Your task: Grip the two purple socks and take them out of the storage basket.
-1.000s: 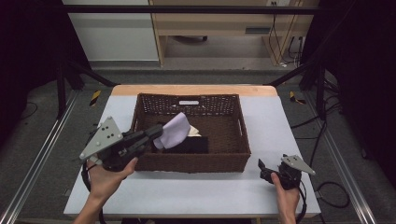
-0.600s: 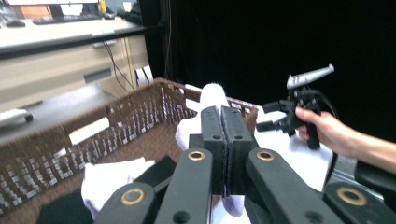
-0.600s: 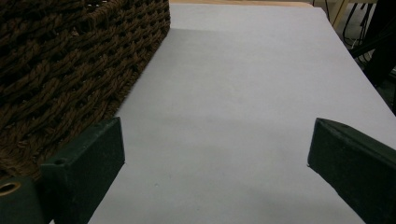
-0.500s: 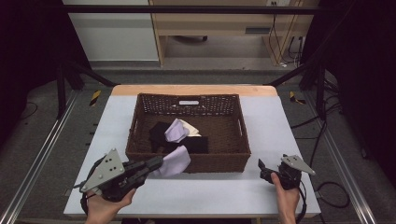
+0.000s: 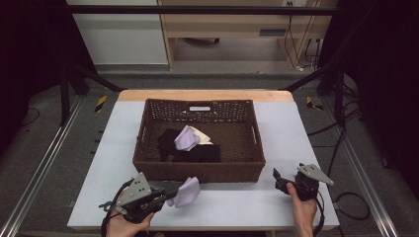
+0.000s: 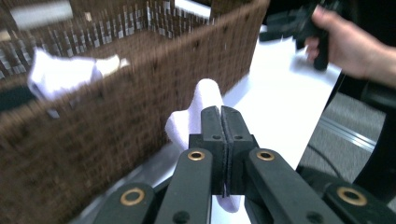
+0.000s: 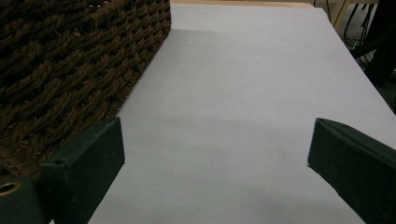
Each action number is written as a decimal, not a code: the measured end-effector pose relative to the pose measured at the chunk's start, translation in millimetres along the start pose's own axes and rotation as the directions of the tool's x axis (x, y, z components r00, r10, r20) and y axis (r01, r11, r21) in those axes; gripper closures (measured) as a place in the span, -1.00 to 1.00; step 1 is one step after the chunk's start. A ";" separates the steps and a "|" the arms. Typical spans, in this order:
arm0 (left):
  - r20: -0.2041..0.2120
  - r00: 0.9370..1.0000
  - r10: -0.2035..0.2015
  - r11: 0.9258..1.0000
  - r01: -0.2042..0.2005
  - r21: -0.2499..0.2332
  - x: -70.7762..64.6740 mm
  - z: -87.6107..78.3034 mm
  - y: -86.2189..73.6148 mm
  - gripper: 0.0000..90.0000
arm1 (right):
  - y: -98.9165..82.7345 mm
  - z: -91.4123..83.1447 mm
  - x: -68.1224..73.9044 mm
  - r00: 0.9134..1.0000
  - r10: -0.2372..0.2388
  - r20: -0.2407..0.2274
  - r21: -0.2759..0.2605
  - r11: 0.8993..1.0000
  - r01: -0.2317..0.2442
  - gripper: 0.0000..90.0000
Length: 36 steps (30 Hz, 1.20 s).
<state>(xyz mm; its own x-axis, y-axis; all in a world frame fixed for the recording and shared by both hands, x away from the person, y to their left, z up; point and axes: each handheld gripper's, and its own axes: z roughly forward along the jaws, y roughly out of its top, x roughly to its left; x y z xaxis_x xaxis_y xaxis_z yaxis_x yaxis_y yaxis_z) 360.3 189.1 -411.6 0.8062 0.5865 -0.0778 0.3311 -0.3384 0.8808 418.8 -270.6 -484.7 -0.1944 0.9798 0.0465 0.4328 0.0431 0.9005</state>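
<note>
The left gripper (image 5: 170, 190) has carried the pale sock (image 5: 187, 192) out of the basket (image 5: 197, 170) onto the table (image 5: 237, 202).

The brown wicker basket (image 5: 199, 168) sat mid-table, its near wall the main barrier. In front of that wall a strip of pale tabletop (image 5: 237, 202) lay open between the left gripper (image 5: 170, 188), clamped on a lavender cloth (image 5: 186, 192) just in front of the basket, and the right gripper (image 5: 277, 178), jaws spread wide off the basket's near right corner. Right of the basket the table was bare. Inside the basket, cloths (image 5: 190, 143) covered the left floor; its right half stayed free.
</note>
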 end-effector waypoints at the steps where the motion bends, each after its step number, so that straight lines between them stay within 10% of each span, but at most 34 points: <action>1: -0.003 1.000 0.000 1.000 0.000 0.016 0.5 3.5 -3.3 0.97 | 0.0 0.0 0.0 1.000 0.002 0.000 -0.001 1.000 -0.002 -0.90; 13: 0.002 1.000 -0.010 0.994 0.010 0.110 4.9 28.0 -21.7 0.83 | 0.0 -0.1 -0.2 1.000 0.005 0.002 -0.002 1.000 -0.005 -0.90; 24: -0.068 0.998 -0.012 1.000 0.010 -0.030 9.6 7.0 4.4 0.45 | 0.1 0.0 -0.4 1.000 0.008 0.001 -0.001 1.000 -0.008 -0.90; 36: -0.175 0.984 -0.024 0.985 -0.006 -0.171 45.9 -2.1 59.9 0.17 | 0.0 -0.5 -0.5 1.000 0.013 0.003 -0.001 1.000 -0.013 -0.90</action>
<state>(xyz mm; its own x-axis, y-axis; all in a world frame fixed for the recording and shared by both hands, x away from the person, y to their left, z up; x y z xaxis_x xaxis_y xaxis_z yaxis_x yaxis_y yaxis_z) 416.0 197.3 -361.5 0.6999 0.7141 -0.0159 0.2374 -0.2117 0.9481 418.4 -271.2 -484.5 -0.1865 0.9808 0.0568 0.4348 0.0306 0.9000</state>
